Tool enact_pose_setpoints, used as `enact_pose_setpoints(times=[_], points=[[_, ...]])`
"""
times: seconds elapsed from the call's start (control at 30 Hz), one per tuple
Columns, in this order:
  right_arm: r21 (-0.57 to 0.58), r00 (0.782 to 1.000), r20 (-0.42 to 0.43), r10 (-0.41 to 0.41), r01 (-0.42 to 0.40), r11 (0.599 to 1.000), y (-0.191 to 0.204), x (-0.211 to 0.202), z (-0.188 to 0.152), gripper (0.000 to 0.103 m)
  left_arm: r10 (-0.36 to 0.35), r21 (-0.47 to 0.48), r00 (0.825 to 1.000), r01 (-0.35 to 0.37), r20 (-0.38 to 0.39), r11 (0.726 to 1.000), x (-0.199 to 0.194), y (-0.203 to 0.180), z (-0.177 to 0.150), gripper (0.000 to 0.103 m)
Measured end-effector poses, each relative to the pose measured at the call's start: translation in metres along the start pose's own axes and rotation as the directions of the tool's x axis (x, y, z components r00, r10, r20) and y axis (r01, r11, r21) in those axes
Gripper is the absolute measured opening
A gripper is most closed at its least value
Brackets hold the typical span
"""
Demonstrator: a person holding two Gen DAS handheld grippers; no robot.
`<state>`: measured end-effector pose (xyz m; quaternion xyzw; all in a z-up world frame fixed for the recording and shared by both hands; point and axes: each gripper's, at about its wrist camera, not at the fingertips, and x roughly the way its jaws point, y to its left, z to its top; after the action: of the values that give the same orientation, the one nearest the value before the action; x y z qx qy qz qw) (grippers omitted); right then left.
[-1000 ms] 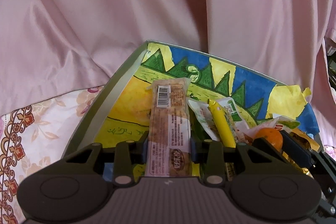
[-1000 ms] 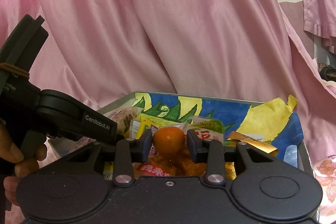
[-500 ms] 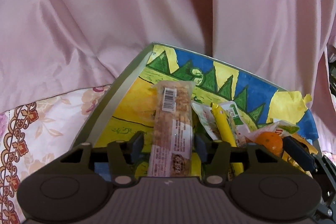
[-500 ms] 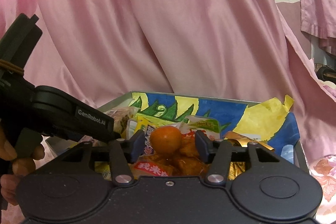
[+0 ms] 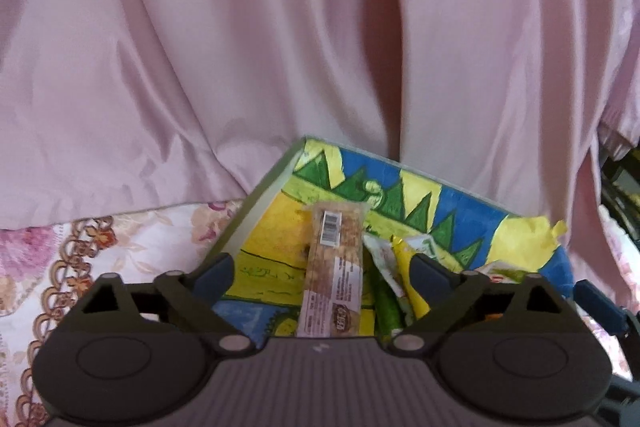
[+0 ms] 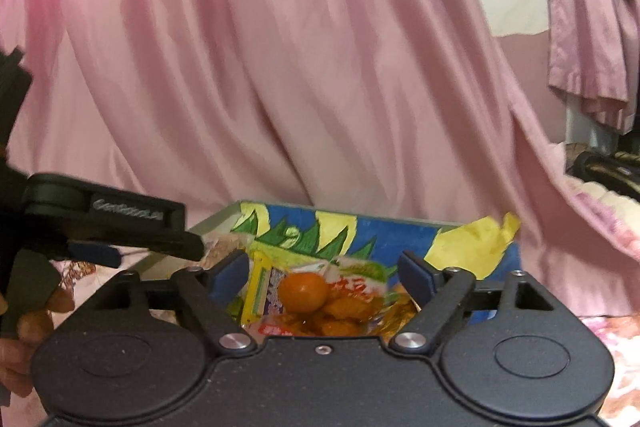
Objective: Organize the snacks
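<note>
Left hand-held gripper [image 5: 322, 269] – wide, just opening | right hand-held gripper [image 6: 322, 273] – same | box [image 5: 256, 211] on floral cloth [image 5: 120, 247] | pink curtain [image 5: 280, 27] behind

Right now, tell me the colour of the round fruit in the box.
Orange; the fruit shows best in the right wrist view.

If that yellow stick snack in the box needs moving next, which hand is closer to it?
Probably left. The yellow stick snack lies just inside the open left hand-held gripper, beside the snack bar. The open right hand-held gripper frames the orange instead.
</note>
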<state>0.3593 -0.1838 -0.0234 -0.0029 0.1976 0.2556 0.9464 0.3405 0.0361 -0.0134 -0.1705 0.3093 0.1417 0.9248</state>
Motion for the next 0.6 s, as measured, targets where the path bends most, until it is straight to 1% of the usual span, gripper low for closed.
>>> enact_pose_setpoints(times=[0.1, 0.23, 0.4, 0.6], points=[[0.013, 0.999, 0.023, -0.023, 0.022, 1.0, -0.005, -0.017, 0.01, 0.091, -0.014, 0.012, 0.999, 0.013, 0.039, 1.0, -0.02, -0.001, -0.003, 0.101], [0.044, 0.997, 0.052, -0.06, 0.058, 0.997, -0.013, -0.041, 0.024, 0.095, -0.024, 0.018, 0.997, 0.023, 0.072, 1.0, -0.043, -0.002, -0.003, 0.102], [0.059, 0.992, 0.086, -0.088, 0.084, 0.995, -0.019, -0.07, 0.035, 0.098, -0.036, 0.023, 0.993, 0.033, 0.109, 0.999, -0.067, -0.005, -0.006, 0.102], [0.065, 0.987, 0.101, -0.123, 0.117, 0.991, -0.023, -0.103, 0.039, 0.102, -0.033, 0.065, 0.989, 0.024, 0.142, 0.998, -0.094, -0.008, -0.019, 0.102]])
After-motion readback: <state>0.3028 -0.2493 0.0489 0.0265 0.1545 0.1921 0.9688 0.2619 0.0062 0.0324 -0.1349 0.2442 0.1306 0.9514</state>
